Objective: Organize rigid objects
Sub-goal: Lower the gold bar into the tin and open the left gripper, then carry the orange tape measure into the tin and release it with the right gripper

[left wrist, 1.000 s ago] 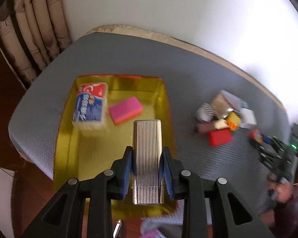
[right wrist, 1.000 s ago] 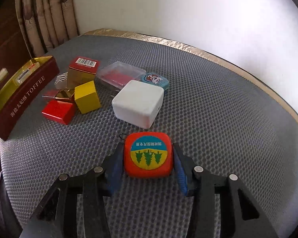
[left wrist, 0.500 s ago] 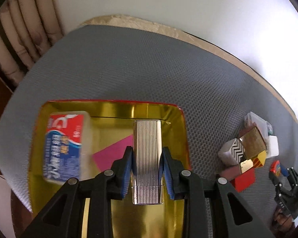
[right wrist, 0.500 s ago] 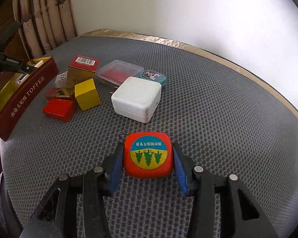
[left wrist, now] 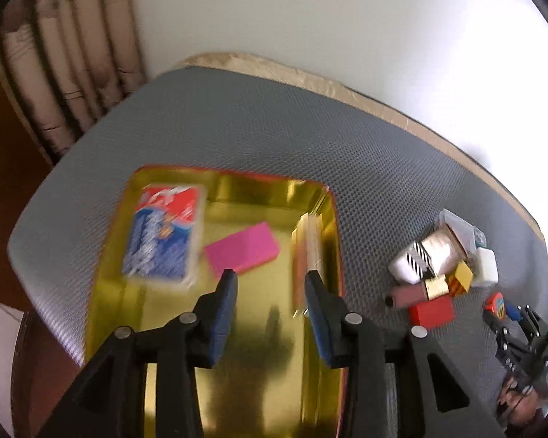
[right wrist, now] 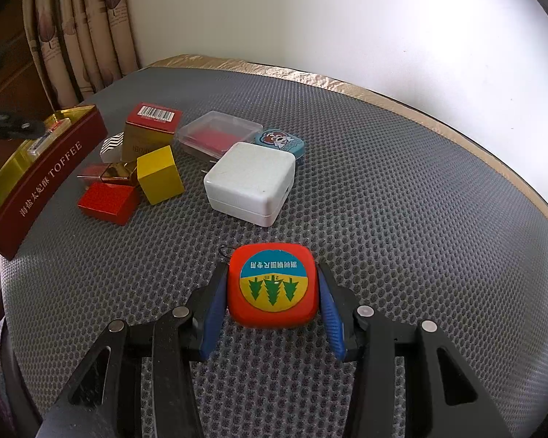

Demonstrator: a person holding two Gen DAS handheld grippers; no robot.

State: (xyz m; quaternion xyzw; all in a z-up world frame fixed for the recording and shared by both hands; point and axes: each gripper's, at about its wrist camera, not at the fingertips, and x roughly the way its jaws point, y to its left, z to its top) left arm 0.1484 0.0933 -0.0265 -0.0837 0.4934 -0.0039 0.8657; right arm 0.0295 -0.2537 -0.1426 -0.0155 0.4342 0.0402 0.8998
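Observation:
My left gripper [left wrist: 268, 279] is open and empty above the gold toffee tin [left wrist: 318, 189]. The ribbed silver case [left wrist: 308, 252] lies blurred in the tin against its right wall, beside a pink block [left wrist: 242, 248] and a blue and red packet [left wrist: 164, 233]. My right gripper [right wrist: 272, 283] stands around the red tape measure [right wrist: 273, 284] on the grey mat, its blue pads [right wrist: 215, 303] close to the sides; a small gap shows on the right. The tin also shows at the left of the right wrist view [right wrist: 51, 175].
A pile of small items lies between the tin and the tape measure: white adapter [right wrist: 250, 182], yellow cube [right wrist: 160, 174], red block [right wrist: 107, 202], gold and red box [right wrist: 149, 131], clear case [right wrist: 219, 133], blue round tin [right wrist: 281, 140]. Curtains [right wrist: 73, 36] hang at the left.
My left gripper has opened and let go of the silver case, which now lies in the tin by its right wall. The right gripper and tape measure have hardly moved.

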